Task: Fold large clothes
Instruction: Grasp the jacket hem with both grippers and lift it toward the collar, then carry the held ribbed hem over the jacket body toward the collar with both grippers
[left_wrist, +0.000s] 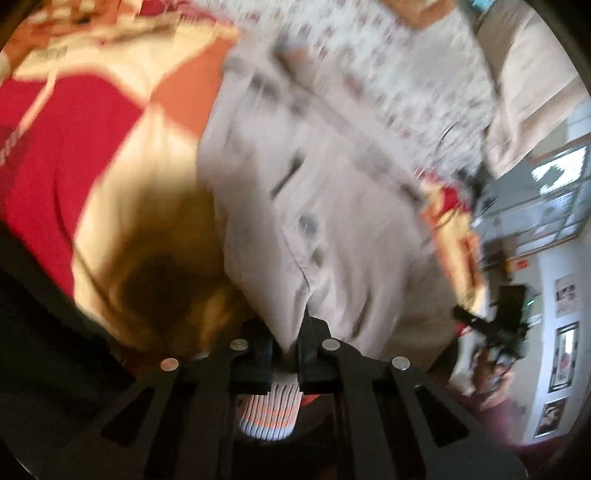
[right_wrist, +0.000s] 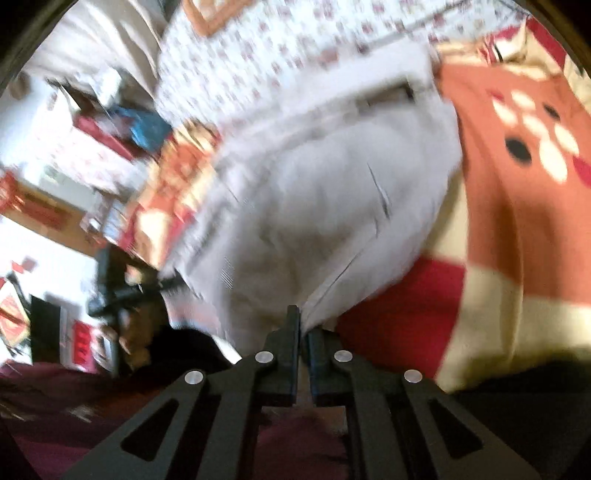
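Observation:
A large light beige garment with buttons and seams (left_wrist: 332, 229) lies spread on a red, orange and cream patterned bedspread (left_wrist: 55, 155). My left gripper (left_wrist: 286, 339) is shut on a corner of the garment. In the right wrist view the same garment (right_wrist: 325, 206) hangs from my right gripper (right_wrist: 302, 328), which is shut on another of its edges. Both views are blurred by motion. The other gripper (left_wrist: 495, 317) shows at the right of the left wrist view, and the other gripper (right_wrist: 122, 291) shows at the left of the right wrist view.
A white floral sheet (left_wrist: 388, 66) lies beyond the garment. The bedspread (right_wrist: 517, 184) fills the right of the right wrist view. A room wall with framed pictures (left_wrist: 561, 354) and a window (left_wrist: 561, 177) are at the far right. Furniture and clutter (right_wrist: 55, 166) are at the left.

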